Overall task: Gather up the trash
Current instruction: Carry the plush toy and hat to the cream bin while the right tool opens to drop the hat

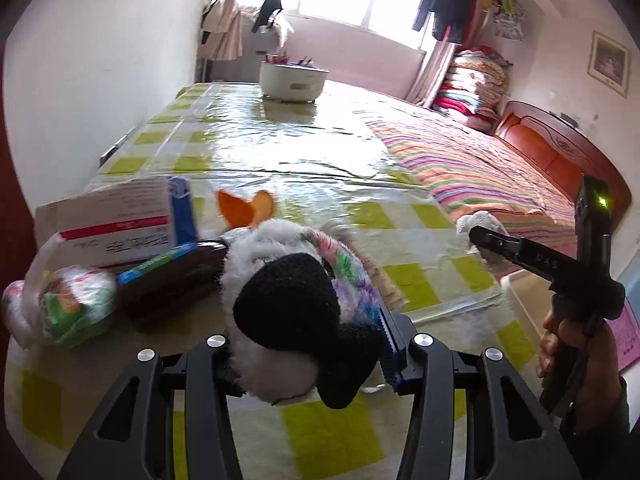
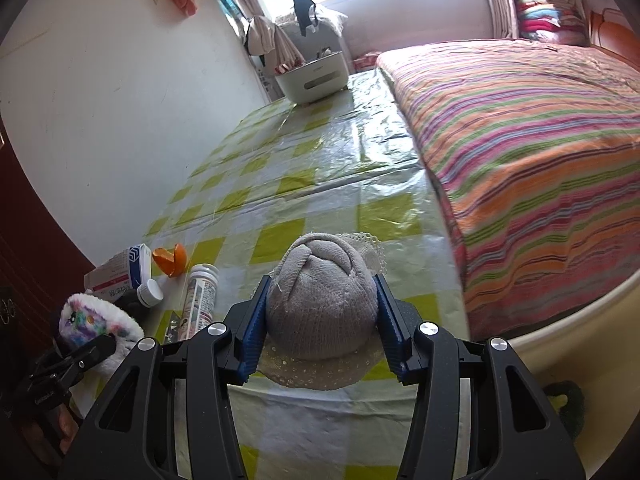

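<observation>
My left gripper point(image 1: 308, 354) is shut on a fluffy white and black slipper with coloured spots point(image 1: 296, 300), held just above the checked tablecloth point(image 1: 360, 216). My right gripper point(image 2: 320, 320) is shut on a rolled grey sock with a lace edge point(image 2: 324, 308), also seen in the left wrist view point(image 1: 482, 226). On the table lie orange peel point(image 2: 172, 258), a white medicine box point(image 2: 120, 270), a white tube point(image 2: 200, 296), a white bottle cap point(image 2: 150, 290), and a knotted plastic bag of rubbish point(image 1: 68, 304). The slipper shows in the right wrist view point(image 2: 96, 320) too.
A white bin point(image 2: 314, 80) stands at the table's far end near the window. A bed with a striped cover point(image 2: 532, 140) runs along the table's right side. A white wall point(image 2: 100, 100) borders the left. A dark brown object point(image 1: 172, 284) lies by the box.
</observation>
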Demonstrator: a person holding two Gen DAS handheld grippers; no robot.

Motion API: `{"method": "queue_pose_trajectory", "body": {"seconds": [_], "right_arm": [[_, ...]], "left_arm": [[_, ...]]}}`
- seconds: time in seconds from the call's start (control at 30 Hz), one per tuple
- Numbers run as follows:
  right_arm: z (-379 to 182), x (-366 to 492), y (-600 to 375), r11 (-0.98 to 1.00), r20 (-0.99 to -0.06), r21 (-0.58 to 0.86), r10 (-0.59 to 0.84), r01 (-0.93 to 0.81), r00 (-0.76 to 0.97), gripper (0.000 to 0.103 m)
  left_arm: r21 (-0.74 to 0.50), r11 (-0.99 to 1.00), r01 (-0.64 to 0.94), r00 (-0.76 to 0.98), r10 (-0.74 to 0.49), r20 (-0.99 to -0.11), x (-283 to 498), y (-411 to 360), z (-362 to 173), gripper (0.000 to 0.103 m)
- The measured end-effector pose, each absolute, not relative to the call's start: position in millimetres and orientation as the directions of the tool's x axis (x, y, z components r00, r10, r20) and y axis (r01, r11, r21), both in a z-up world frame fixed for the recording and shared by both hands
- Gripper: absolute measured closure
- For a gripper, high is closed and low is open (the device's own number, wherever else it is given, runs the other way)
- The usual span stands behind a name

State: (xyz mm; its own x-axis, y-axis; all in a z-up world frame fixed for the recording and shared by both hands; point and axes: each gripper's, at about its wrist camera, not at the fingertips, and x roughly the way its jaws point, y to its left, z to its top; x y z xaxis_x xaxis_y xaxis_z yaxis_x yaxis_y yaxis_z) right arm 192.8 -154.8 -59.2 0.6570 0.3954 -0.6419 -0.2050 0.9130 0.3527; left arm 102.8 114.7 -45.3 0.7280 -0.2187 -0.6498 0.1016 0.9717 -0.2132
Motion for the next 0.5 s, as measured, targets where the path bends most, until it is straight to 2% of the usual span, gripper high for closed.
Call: {"method": "queue_pose_trajectory", "body": {"seconds": [0.5], "right_arm": [[-57,165,-242,0.922,-0.614,0.382,0.308,-0.067,0.727,0.055]], "left_arm": [[-0.205,0.948,0.244,0.691,-0.318,-0.649,108,39,-39,0.057]]}}
